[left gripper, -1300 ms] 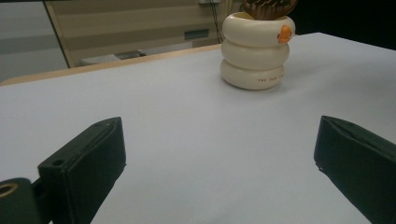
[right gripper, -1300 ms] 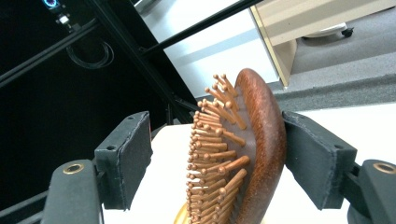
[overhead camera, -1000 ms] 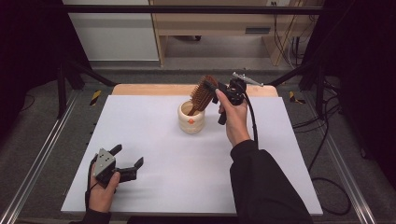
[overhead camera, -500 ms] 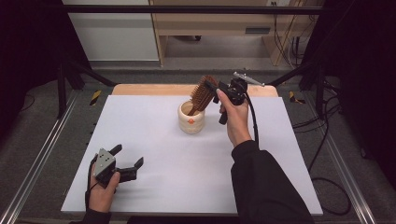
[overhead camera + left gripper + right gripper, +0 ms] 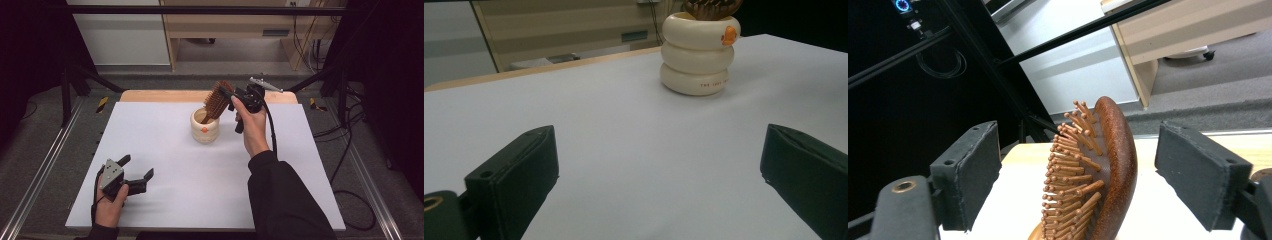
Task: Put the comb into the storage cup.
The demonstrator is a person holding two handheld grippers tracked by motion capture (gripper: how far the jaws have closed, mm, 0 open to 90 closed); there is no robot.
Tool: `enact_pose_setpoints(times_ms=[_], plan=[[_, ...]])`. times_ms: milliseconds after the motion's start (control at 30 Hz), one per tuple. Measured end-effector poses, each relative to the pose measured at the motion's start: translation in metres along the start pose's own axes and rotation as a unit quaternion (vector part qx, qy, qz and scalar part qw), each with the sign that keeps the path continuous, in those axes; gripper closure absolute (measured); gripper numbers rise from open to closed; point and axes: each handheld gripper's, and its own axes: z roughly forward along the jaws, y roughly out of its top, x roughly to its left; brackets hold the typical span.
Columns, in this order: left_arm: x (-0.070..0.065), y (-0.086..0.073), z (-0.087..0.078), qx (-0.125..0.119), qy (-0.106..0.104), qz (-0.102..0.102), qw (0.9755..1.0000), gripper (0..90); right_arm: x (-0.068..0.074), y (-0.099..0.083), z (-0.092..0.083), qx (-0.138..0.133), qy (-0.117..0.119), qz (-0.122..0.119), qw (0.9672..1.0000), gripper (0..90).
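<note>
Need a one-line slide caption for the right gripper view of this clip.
Open right gripper, black padded jaws either side of a brown wooden paddle hairbrush with peg bristles, touching neither side.

White tabletop (image 5: 165, 150) with a bare wooden strip (image 5: 160, 95) along its far edge. Grey floor (image 5: 210, 75) beyond and at both sides. Light wooden furniture (image 5: 225, 25) stands at the back, beside a white panel (image 5: 117, 32). Black frame bars (image 5: 200, 9) cross overhead; metal rails (image 5: 42, 165) flank the tabletop. Dark curtains (image 5: 30, 60) on both sides. Loose cables (image 5: 350, 145) lie on the floor at right.
</note>
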Motion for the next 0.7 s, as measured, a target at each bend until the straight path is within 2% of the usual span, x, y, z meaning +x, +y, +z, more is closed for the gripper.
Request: enact_pose_setpoints(times_ms=[333,700], plan=[[0.0001,0.0001,-0.0004,-0.001,-0.001,0.0,1.0,1.9,0.0012,0.0005,-0.0005,-0.008,0.0,0.003,1.0,13.8],[0.0001,0.0001,-0.0001,0.0,0.0,0.001,1.0,1.9,0.0,0.0024,-0.0033,-0.009,0.0,-0.008,0.9999,14.5]])
